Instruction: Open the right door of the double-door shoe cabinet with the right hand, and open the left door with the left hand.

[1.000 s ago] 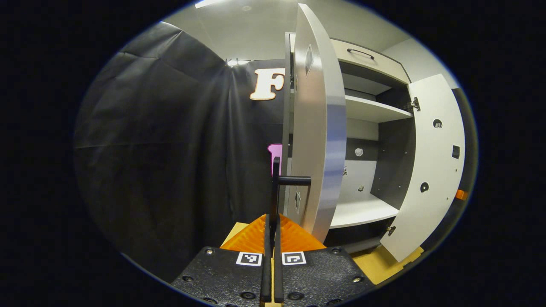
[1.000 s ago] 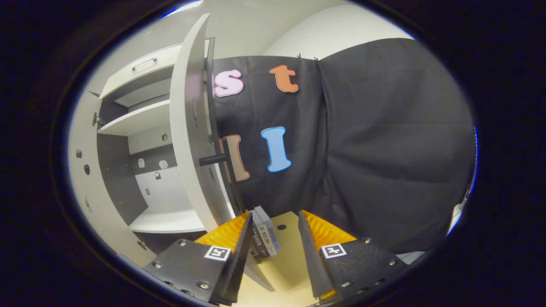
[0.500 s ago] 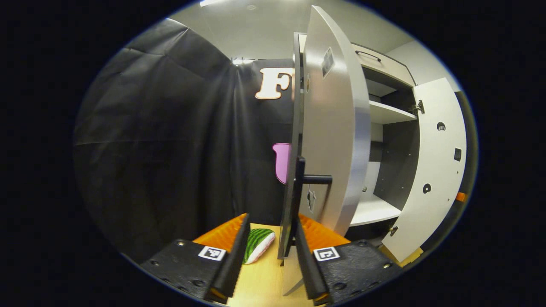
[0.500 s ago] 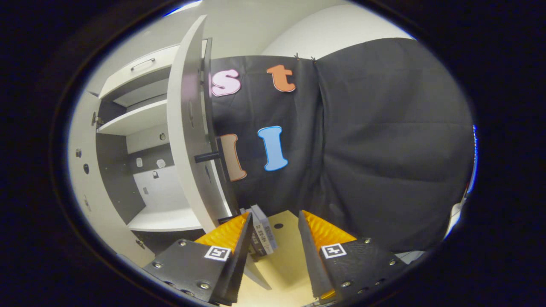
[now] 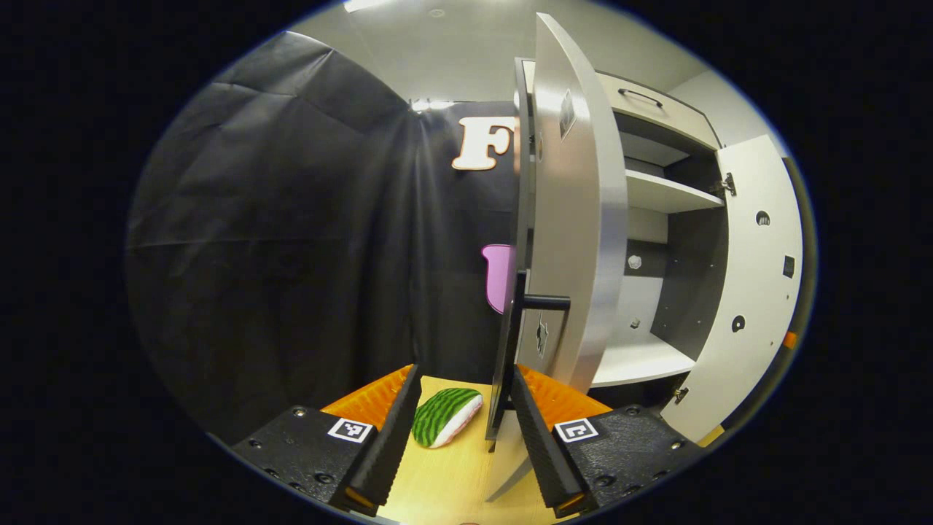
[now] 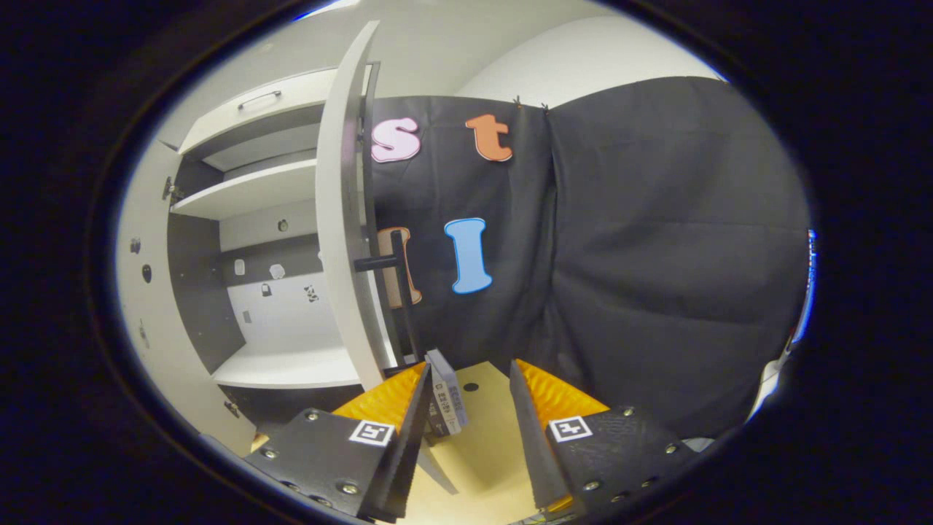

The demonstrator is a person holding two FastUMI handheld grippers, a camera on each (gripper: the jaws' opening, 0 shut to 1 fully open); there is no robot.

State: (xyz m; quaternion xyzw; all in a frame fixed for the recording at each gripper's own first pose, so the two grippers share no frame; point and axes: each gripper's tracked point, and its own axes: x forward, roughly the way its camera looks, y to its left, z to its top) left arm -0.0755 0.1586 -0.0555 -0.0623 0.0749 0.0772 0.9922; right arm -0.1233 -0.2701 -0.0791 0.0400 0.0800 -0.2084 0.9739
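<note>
Tongs first: my left tongs [image 5: 459, 430] are standing spread apart, gripping nothing, with the slim black bar handle [image 5: 519, 321] of the pale grey left cabinet door [image 5: 576, 219] rising just beyond the gap between them. I judge I am keeping them lined up with that handle because the door is already swung well out, edge-on to me. My right tongs [image 6: 466, 430] are likewise gaping and empty, pointing past the matching black handle [image 6: 397, 281] of the pale grey right cabinet door [image 6: 339, 240], also standing wide. Between both doors the shoe cabinet's white shelves [image 5: 667, 193] are lying bare.

A green striped watermelon-slice toy [image 5: 444, 415] is resting on the light wooden table [image 5: 444, 481], partly screened by my left tongs. A small grey box [image 6: 446, 397] is sitting half behind my right tongs; I cannot make out what it is.
</note>
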